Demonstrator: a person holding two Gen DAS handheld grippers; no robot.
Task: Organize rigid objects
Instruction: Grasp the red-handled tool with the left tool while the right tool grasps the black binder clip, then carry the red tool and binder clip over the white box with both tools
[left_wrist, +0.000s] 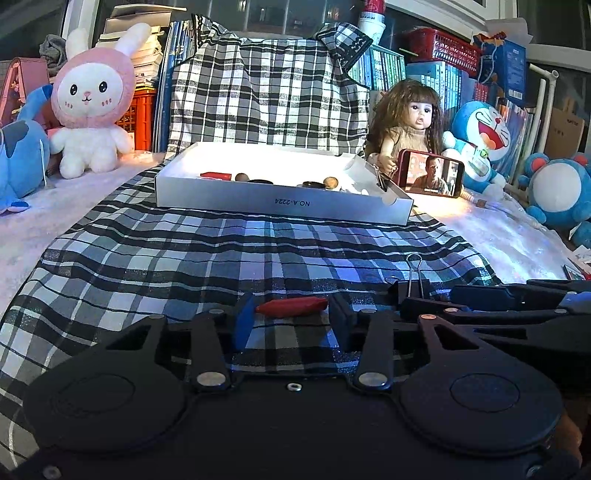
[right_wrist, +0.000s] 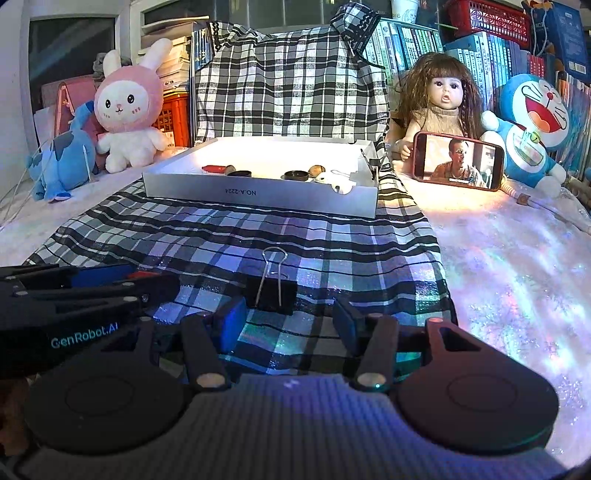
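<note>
Spanning the left gripper (left_wrist: 291, 312), a red spindle-shaped plastic piece (left_wrist: 291, 306) is clasped end to end between the pads. The right gripper (right_wrist: 290, 325) stands unclenched, a black metal binder clip (right_wrist: 271, 295) lying loose just ahead on the black-and-white checked cloth (right_wrist: 332, 251). Beyond: a white shallow cardboard box (right_wrist: 258, 194) with small items inside.

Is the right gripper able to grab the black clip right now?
Probably yes. The right gripper is open, and the black clip lies on the checked cloth just ahead of its fingertips. Nothing sits between them. The left gripper is off to the side.
</note>
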